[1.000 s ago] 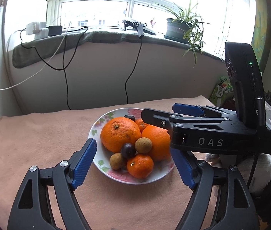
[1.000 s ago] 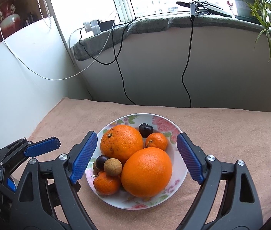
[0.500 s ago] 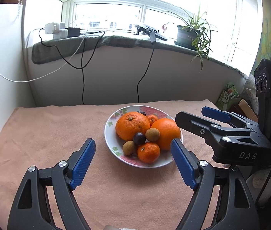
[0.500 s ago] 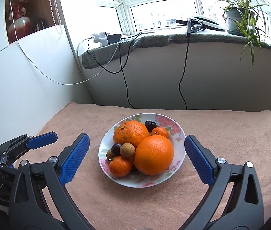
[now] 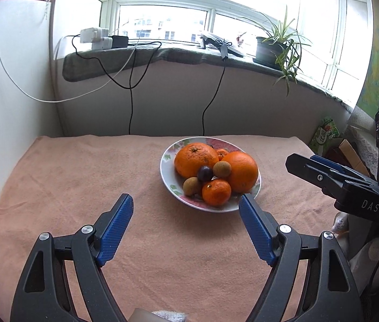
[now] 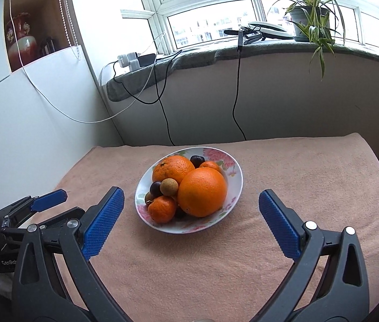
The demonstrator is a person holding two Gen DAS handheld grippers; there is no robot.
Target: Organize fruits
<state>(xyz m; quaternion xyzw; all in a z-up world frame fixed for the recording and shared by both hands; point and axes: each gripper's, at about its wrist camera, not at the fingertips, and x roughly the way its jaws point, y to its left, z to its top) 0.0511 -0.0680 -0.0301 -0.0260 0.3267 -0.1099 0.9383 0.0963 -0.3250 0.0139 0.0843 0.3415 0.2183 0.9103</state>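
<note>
Fruits heaped in floral bowl | left tongs released, empty | right tongs released, empty

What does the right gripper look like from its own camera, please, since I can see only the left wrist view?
Observer: The right gripper is open. Its jaws have just been opening wider, and nothing is between them.
Operator: Thank you. Is any fruit tucked away at the back of the plate?
Observer: Yes, a dark plum lies in plain sight at its far side.
Operator: And what is off to the left, beyond my frame?
Observer: A wall shelf there holds a red vase.
</note>
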